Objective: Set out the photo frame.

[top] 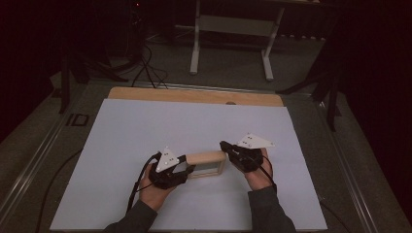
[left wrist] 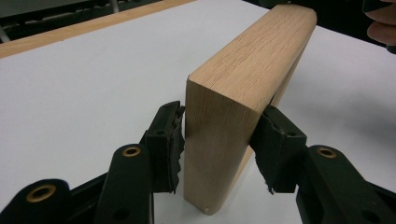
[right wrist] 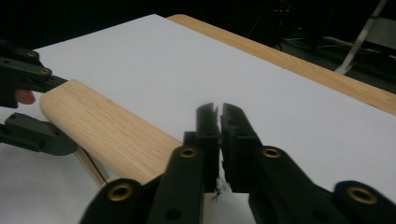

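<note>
A light wooden frame (top: 206, 158) stands on edge on the white sheet (top: 194, 121), its long side running left to right. My left gripper (top: 190, 170) straddles the frame's left end (left wrist: 243, 70). In the left gripper view (left wrist: 219, 126) one pad lies against the far side and a thin gap shows at the other pad, so the jaws are open around the wood. My right gripper (top: 224, 144) sits at the frame's right end. Its jaws (right wrist: 219, 109) stand almost together above the frame (right wrist: 107, 130) with nothing between the tips.
The white sheet lies on a wooden board whose bare back edge (top: 194, 95) shows behind it. Beyond the table stand a metal rack (top: 233, 29) and floor cables (top: 145, 68). White sheet stretches wide behind and beside the frame.
</note>
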`<state>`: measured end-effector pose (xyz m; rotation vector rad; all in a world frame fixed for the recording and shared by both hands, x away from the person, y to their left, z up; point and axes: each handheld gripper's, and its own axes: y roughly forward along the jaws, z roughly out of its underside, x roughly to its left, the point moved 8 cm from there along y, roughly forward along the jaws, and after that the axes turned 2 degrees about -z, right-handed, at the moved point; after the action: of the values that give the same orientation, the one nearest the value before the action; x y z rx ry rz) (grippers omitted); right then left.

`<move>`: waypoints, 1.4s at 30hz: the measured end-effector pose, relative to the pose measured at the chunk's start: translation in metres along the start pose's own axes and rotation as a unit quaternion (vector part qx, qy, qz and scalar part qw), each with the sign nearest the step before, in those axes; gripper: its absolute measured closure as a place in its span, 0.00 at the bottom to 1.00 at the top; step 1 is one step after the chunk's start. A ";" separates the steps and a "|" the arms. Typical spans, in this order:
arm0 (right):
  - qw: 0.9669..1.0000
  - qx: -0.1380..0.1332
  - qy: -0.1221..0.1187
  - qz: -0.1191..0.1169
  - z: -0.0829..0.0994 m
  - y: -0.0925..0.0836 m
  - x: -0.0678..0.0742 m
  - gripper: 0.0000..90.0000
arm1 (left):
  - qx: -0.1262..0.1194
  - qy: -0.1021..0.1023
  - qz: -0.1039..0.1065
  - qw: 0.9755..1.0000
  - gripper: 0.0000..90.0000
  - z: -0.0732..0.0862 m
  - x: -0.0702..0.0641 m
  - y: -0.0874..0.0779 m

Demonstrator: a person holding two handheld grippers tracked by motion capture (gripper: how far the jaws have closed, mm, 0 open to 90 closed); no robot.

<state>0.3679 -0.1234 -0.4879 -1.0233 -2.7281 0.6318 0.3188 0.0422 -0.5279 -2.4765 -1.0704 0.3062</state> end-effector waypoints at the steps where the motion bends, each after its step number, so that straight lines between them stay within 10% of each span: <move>1: 1.000 -0.001 -0.001 -0.001 0.000 0.000 0.000 0.92 | -0.002 -0.001 0.001 1.000 0.60 0.000 0.000 0.000; 23: 0.997 -0.004 -0.012 -0.078 0.003 -0.013 0.010 0.46 | -0.003 -0.004 0.003 1.000 0.61 -0.001 0.001 0.001; 42: 0.993 0.038 -0.019 -0.110 0.024 0.006 0.016 0.39 | 0.000 -0.001 0.002 1.000 0.63 -0.001 0.003 0.001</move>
<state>0.3523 -0.1171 -0.5124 -0.6874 -2.7731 0.7158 0.3218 0.0436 -0.5277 -2.4797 -1.0656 0.3103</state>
